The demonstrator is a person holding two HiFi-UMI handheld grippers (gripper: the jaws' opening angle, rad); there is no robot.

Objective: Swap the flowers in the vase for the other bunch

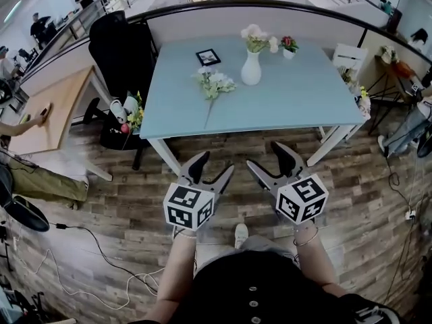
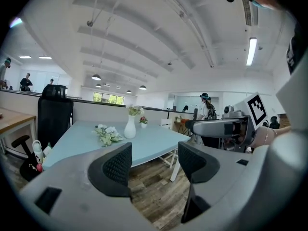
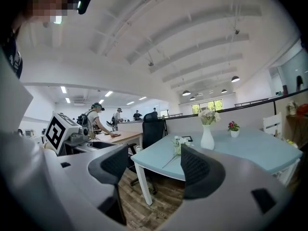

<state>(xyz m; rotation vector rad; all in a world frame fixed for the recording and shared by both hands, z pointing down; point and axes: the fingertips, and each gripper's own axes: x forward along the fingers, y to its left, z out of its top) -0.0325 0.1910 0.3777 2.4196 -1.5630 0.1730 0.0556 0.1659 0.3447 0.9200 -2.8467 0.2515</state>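
Observation:
A white vase (image 1: 251,69) with pale flowers (image 1: 256,38) stands upright toward the back of the light blue table (image 1: 297,100). The other bunch (image 1: 213,83) lies flat on the table, left of the vase, stems toward me. The vase (image 2: 130,127) and loose bunch (image 2: 108,134) show far off in the left gripper view, and vase (image 3: 207,137) and bunch (image 3: 179,143) likewise in the right gripper view. My left gripper (image 1: 216,164) and right gripper (image 1: 264,155) are both open and empty, side by side over the floor short of the table's near edge.
A small pot of red flowers (image 1: 289,46) and a picture frame (image 1: 208,57) sit at the table's back. A black office chair (image 1: 121,49) stands left of the table, a wooden desk (image 1: 54,106) beyond it, a white chair (image 1: 348,58) to the right. Cables (image 1: 101,262) cross the floor.

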